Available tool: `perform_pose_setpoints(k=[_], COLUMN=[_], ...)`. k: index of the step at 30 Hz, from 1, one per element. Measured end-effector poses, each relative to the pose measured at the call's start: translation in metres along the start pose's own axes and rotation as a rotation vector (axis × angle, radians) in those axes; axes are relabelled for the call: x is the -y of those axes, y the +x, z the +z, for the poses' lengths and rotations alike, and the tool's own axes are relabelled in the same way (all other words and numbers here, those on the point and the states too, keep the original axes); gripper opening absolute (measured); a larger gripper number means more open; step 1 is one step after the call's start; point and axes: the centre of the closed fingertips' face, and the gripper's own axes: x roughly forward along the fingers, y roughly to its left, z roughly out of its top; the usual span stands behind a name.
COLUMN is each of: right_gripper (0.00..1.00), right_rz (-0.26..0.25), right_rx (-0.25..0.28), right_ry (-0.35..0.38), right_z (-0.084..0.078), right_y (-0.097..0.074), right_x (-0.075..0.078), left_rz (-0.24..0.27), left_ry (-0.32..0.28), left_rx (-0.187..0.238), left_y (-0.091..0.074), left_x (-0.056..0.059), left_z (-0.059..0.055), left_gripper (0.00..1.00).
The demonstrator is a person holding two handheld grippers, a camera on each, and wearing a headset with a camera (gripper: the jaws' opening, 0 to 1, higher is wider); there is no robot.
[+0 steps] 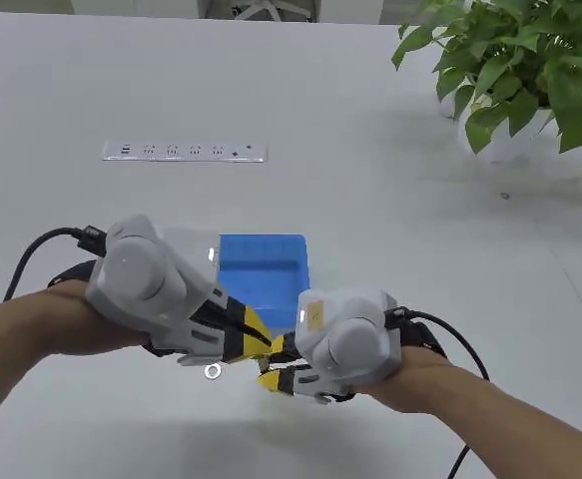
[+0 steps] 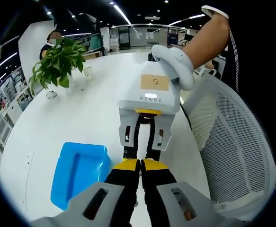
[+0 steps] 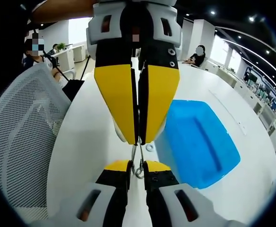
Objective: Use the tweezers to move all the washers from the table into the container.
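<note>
My two grippers meet nose to nose at the table's near edge. The left gripper [image 1: 254, 334] [image 2: 141, 165] [image 3: 138, 139] has its yellow jaws shut on thin metal tweezers [image 3: 137, 156]. The tweezers run on between the jaws of the right gripper [image 1: 274, 377] [image 3: 138, 166] [image 2: 143, 153], which close narrowly around their other end. One washer [image 1: 212, 371] [image 3: 149, 147] lies flat on the white table under the left gripper. The blue container [image 1: 263, 264] [image 2: 78, 175] [image 3: 199, 142] sits just beyond the grippers, and its inside looks bare.
A white power strip [image 1: 184, 152] lies farther back on the left. A potted plant [image 1: 515, 80] [image 2: 57, 61] stands at the far right corner. A white mesh chair [image 2: 232, 142] [image 3: 24, 132] is behind the near edge. Open tabletop surrounds the container.
</note>
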Motion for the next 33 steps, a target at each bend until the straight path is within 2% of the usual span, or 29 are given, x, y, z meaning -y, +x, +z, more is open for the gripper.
perform_pose_setpoints(k=[3, 7, 26, 33], right_gripper=[0.13, 0.13, 0.18, 0.15], right_rz=[-0.004, 0.001, -0.002, -0.008], right_rx=[0.01, -0.001, 0.008, 0.015], right_ry=[0.003, -0.002, 0.013, 0.02], right_z=[0.002, -0.001, -0.0039, -0.0033], right_y=[-0.0007, 0.001, 0.0002, -0.0002], right_x=[0.0009, -0.0008, -0.0034, -0.0011], left_rz=[0.002, 0.0, -0.002, -0.006], left_ry=[-0.004, 0.002, -0.006, -0.006], left_rx=[0.009, -0.008, 0.015, 0.016], left_y=[-0.0016, -0.0001, 0.0043, 0.0044], left_x=[-0.0009, -0.0015, -0.0046, -0.004], left_z=[0.0023, -0.0017, 0.0032, 0.0026], left_gripper=[0.06, 0.06, 0.05, 0.05])
